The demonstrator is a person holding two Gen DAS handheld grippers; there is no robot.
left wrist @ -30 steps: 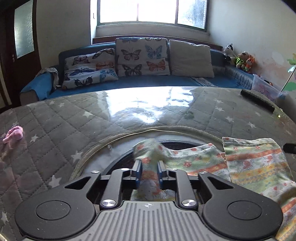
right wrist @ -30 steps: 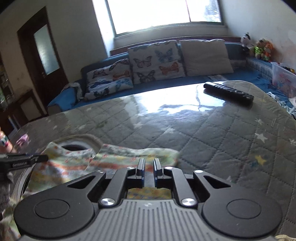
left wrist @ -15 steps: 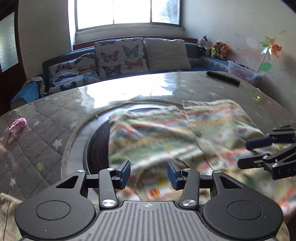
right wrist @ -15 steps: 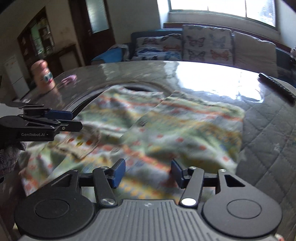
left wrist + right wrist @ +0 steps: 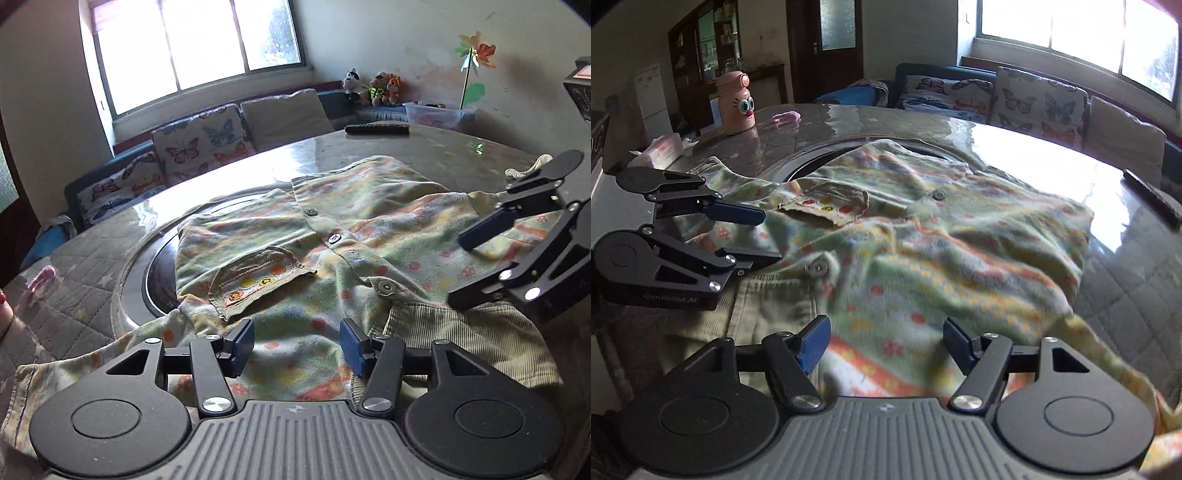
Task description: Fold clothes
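Spreading apart, both sets of fingers are opening with nothing pinched: the left gripper [image 5: 297, 345] and the right gripper [image 5: 886, 341] each hover over the near hem of the shirt [image 5: 369, 221], cloth beneath them but not gripped. It lies flat, front up, on the table [image 5: 424, 147], its pocket [image 5: 258, 280] at eleven o'clock from the left fingers. Soft, light and floppy, I judge; best pinched at hems or shoulder seams.

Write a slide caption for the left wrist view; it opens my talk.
Left tool, opening, empty, above a patterned shirt spread on the round table.
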